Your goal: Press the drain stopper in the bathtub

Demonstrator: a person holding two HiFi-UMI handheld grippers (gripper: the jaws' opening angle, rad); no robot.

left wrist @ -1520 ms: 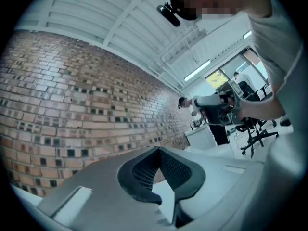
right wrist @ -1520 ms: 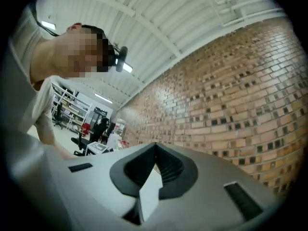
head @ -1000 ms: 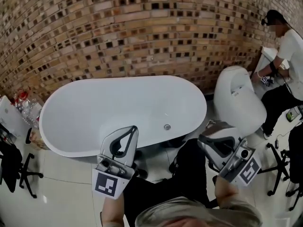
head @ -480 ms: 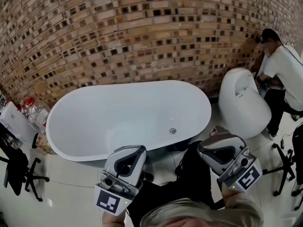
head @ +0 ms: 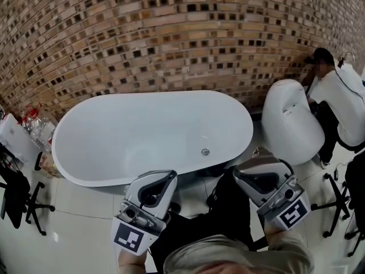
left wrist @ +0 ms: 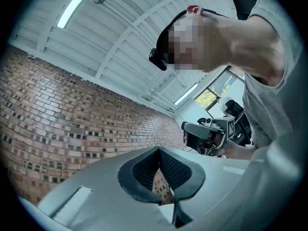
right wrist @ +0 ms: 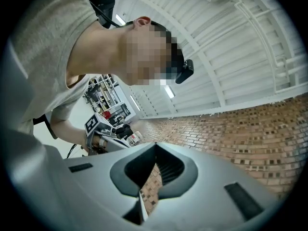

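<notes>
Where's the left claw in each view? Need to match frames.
Head view: the left claw is at lower left of centre, just short of the bathtub's near rim, tips together.
Left gripper view: its own tips are at bottom centre, shut, with nothing between them.
Right gripper view: it is small, at middle left.
Shared landmark: the brick wall is in all three views.

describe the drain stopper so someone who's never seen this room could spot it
Find the white oval bathtub in front of the brick wall. On its floor, towards the right end, sits the drain stopper, a small round metallic disc. It is the only mark on the tub's otherwise plain white inside.
</notes>
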